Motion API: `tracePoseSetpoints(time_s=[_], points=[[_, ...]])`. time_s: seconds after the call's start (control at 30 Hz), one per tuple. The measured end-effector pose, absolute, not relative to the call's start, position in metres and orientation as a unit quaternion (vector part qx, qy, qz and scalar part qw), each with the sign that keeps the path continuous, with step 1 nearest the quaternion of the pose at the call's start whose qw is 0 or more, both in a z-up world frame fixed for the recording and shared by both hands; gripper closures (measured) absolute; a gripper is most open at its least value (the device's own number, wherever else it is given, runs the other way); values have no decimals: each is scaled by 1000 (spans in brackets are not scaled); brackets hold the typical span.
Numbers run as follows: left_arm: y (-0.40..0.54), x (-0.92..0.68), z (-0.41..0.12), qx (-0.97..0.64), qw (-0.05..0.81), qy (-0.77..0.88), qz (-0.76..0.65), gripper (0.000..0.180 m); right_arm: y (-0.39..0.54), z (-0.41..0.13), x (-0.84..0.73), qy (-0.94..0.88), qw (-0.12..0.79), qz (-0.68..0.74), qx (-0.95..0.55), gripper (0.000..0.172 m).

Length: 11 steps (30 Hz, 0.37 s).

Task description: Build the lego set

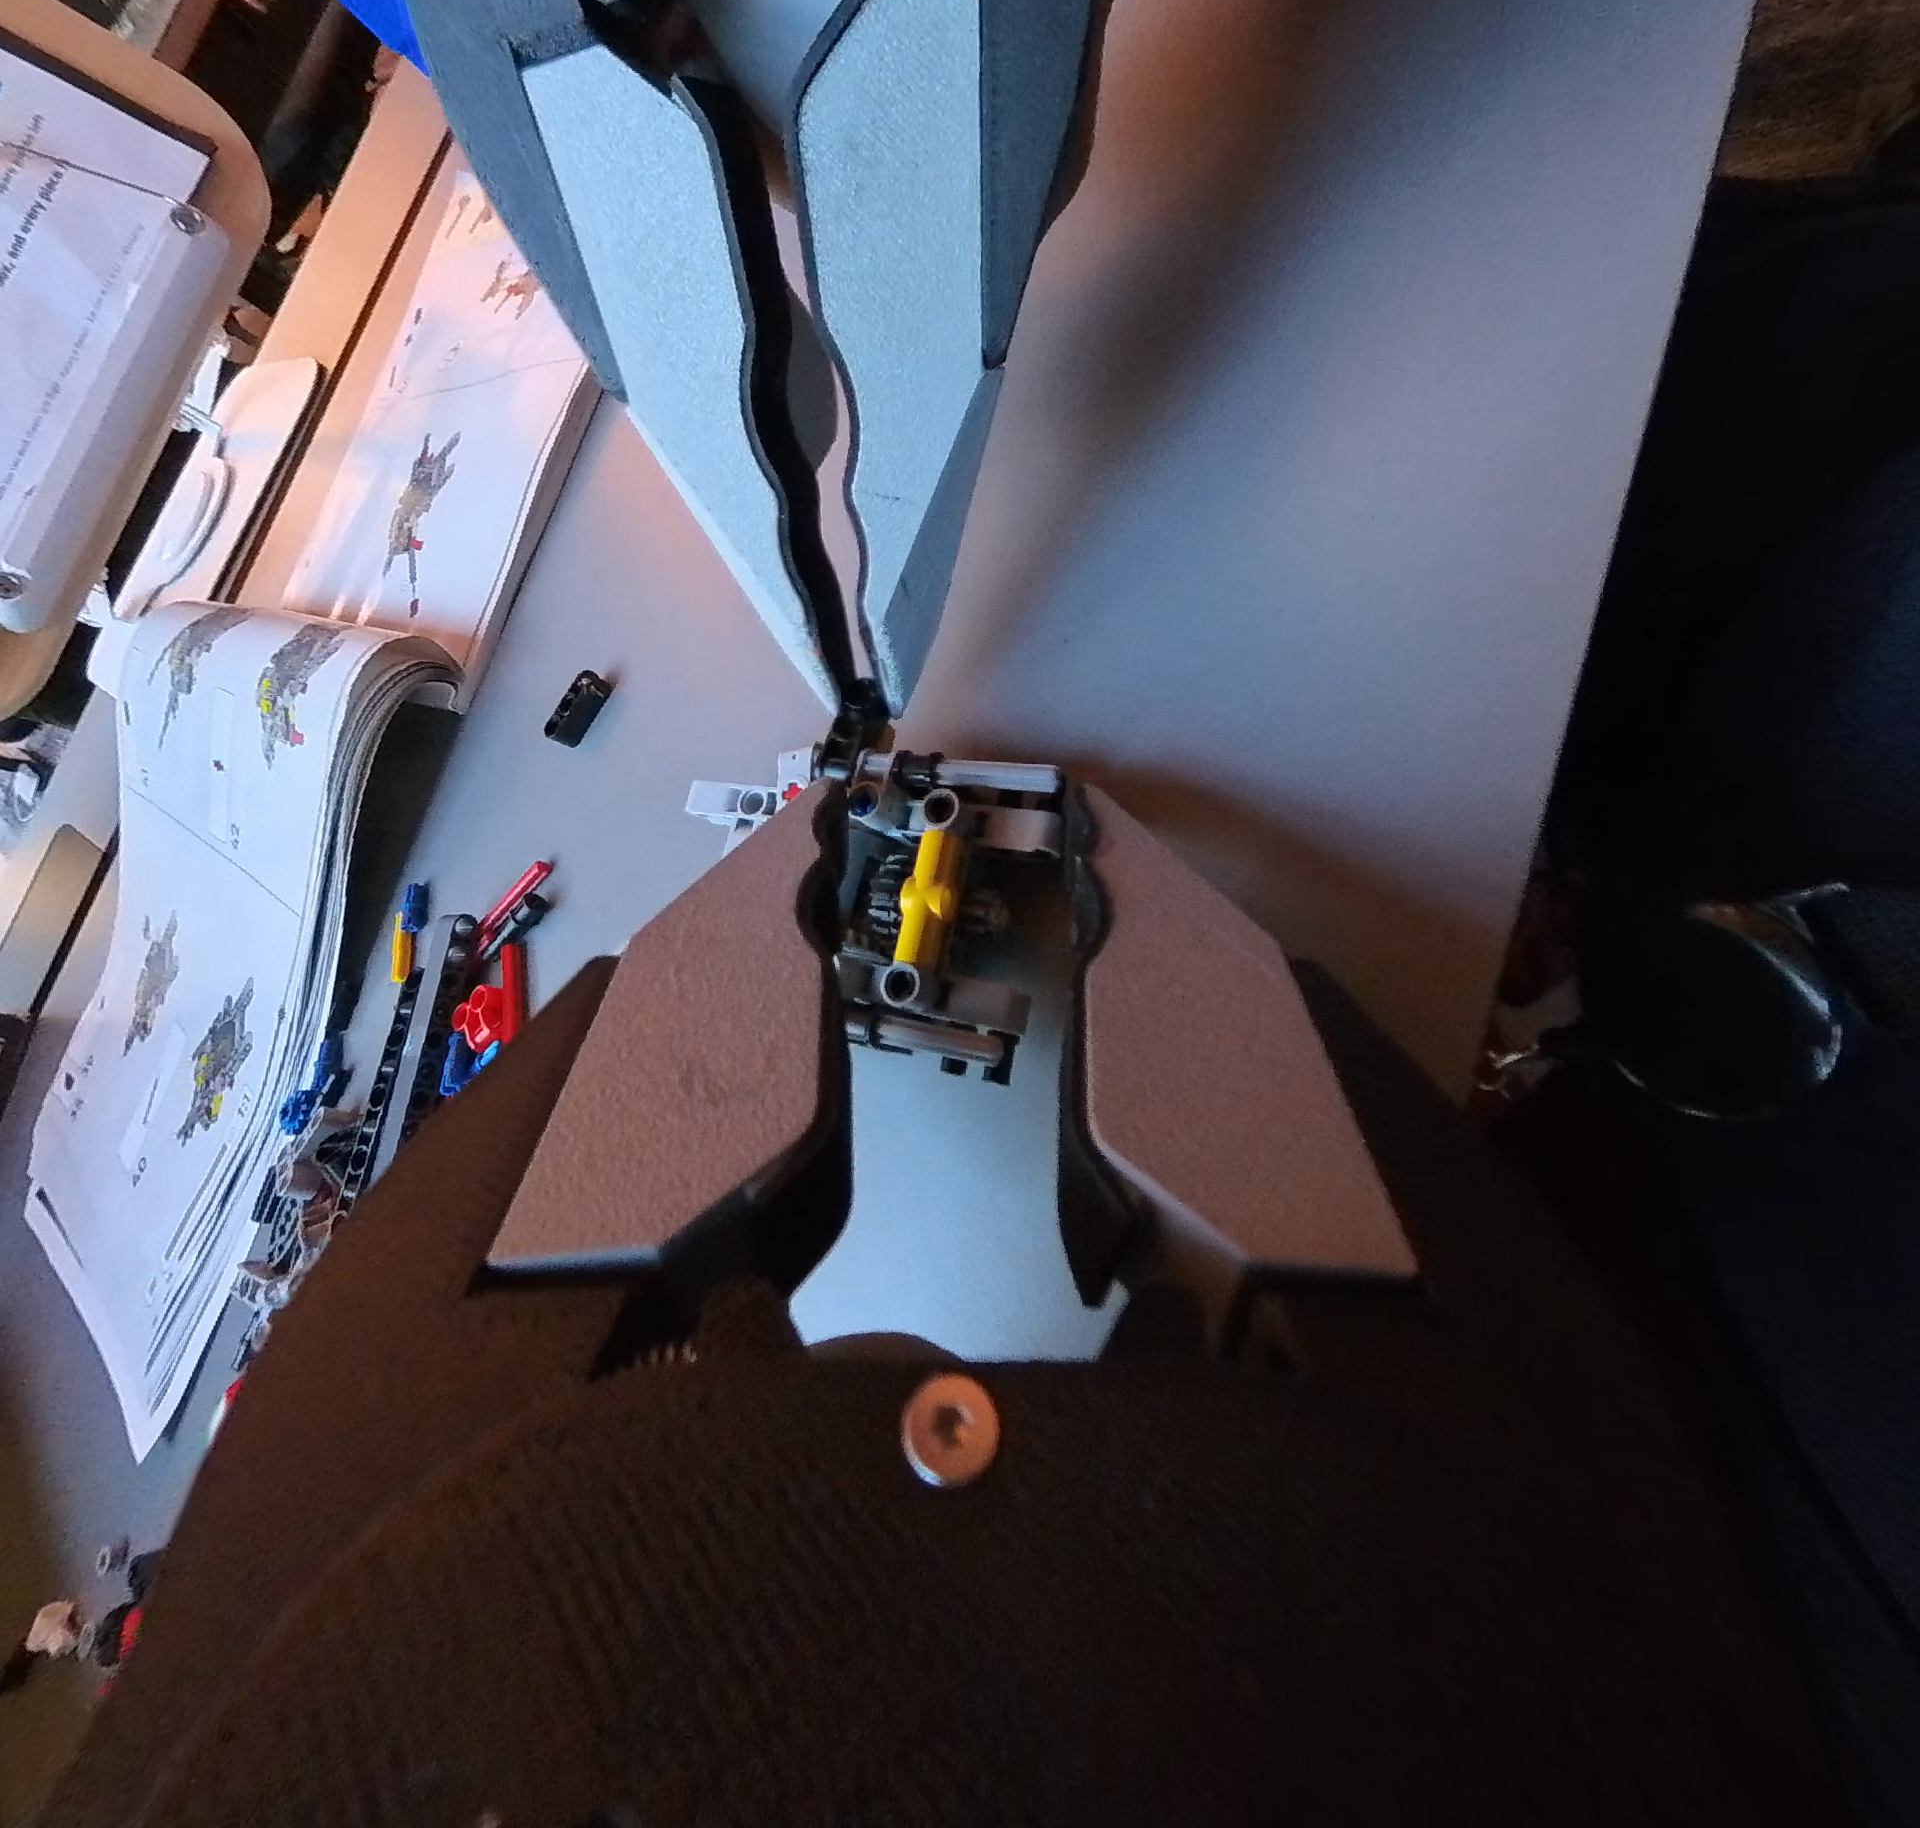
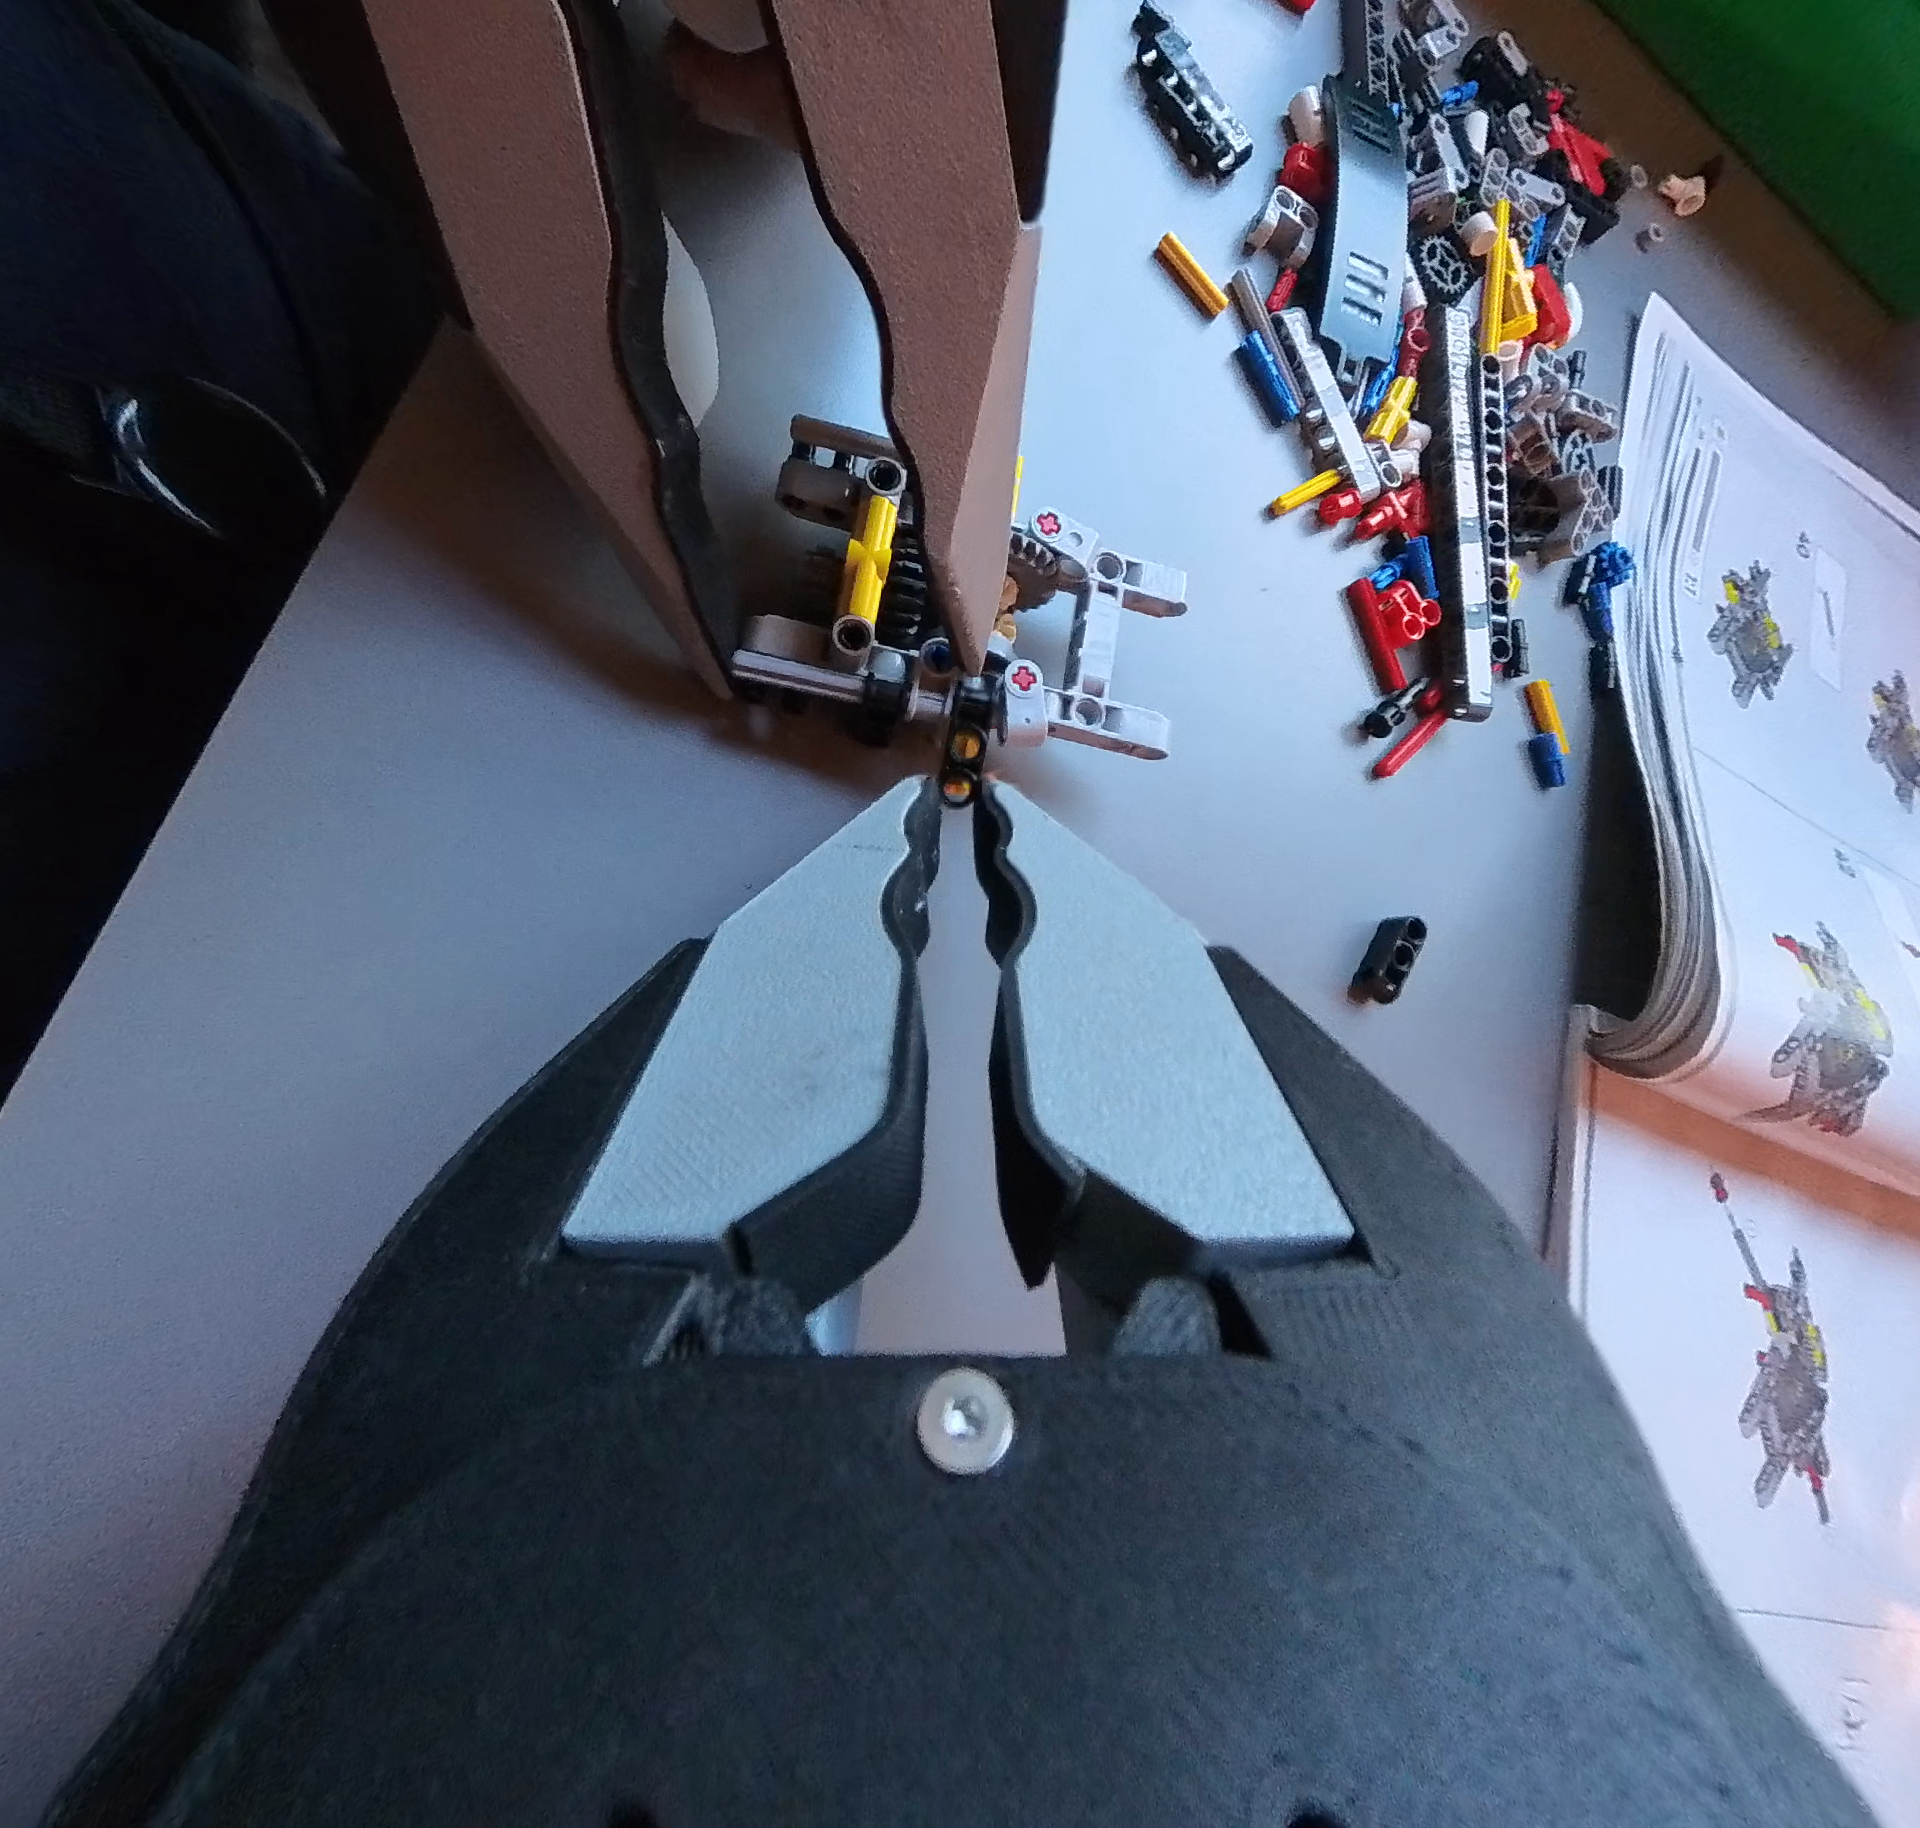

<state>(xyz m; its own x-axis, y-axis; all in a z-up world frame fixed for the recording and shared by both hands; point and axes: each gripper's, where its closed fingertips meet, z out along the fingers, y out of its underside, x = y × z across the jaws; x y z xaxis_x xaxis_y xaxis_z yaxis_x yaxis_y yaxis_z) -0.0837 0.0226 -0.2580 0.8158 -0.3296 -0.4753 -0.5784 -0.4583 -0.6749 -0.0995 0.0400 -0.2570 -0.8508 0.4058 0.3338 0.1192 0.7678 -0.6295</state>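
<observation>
My left gripper (image 1: 961,843), the one with the brown fingers, is clamped around a small grey brick gearbox assembly (image 1: 935,905) that rests on the pale grey table (image 1: 1299,531); its two fingers press the assembly's sides, and a yellow axle piece (image 1: 928,890) shows between them. My right gripper (image 2: 958,791), with the light grey fingers, comes in from twelve o'clock in the left wrist view and pinches the end of a small black connector beam (image 2: 966,734), whose far end sits on the grey axle (image 1: 987,770) along the assembly's edge. A white frame piece (image 2: 1117,656) sticks out at three o'clock of the beam in the right wrist view. A loose black connector (image 2: 1387,957) lies at four o'clock, a pile of mixed bricks (image 2: 1455,303) at one o'clock, and an open instruction booklet (image 2: 1766,739) beyond it at three.
</observation>
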Motion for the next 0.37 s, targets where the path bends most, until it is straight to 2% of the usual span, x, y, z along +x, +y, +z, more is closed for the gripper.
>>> tracePoseSetpoints(time_s=[0.37], points=[[23, -80, -257, -851, 446, 257, 97, 140, 40, -258, -97, -914, 215, 315, -136, 167]])
